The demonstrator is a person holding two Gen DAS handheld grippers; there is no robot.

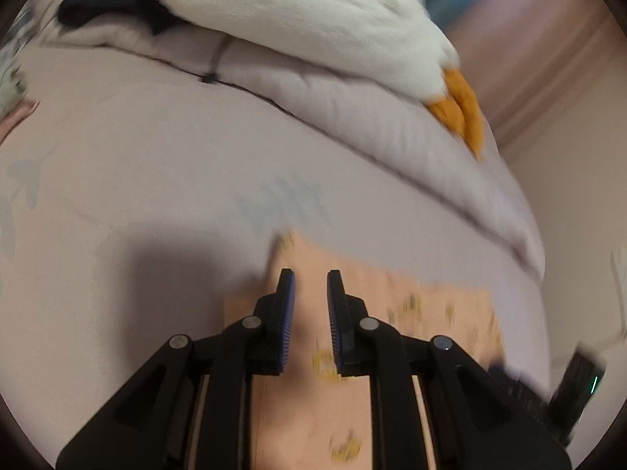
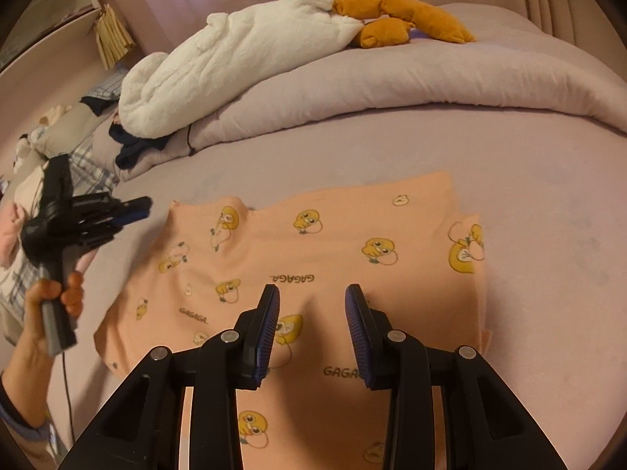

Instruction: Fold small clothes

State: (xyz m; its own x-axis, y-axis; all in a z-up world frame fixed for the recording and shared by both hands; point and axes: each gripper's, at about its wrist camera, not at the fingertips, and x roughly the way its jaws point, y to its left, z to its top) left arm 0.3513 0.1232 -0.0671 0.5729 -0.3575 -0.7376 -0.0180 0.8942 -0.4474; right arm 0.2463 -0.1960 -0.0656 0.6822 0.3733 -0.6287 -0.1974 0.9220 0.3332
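On the bed (image 2: 529, 203), near its front edge, the shirt (image 2: 313, 243) lies spread flat on the lilac sheet, peach cloth printed with yellow ducks and the word GAGAGA, its far edge slightly rumpled and one side folded over along the right. Your right gripper (image 2: 312, 293) hangs over the shirt's near half with its jaws parted and nothing pinched between the blue pads; the cloth shows through the gap, and whether the fingertips touch it you cannot tell. Your left gripper (image 2: 137, 205) floats off the shirt's left edge, above the bare sheet, held by the handle in your left hand (image 2: 55, 293); from its own blurred wrist view (image 1: 310, 274) the jaws stand a narrow gap apart, released, with the shirt (image 1: 352, 305) lying below them and nothing clamped. Toward the far edge of the bed a bunched duvet (image 2: 431, 90) rolls across, and on it rests a white plush toy (image 2: 219, 70) with orange feet (image 2: 407, 15). Dark clothes (image 2: 133, 149) are tucked under the toy's near end, at the bed's far left, with checked fabric (image 2: 86, 164) and other laundry heaped beside them at the left edge.
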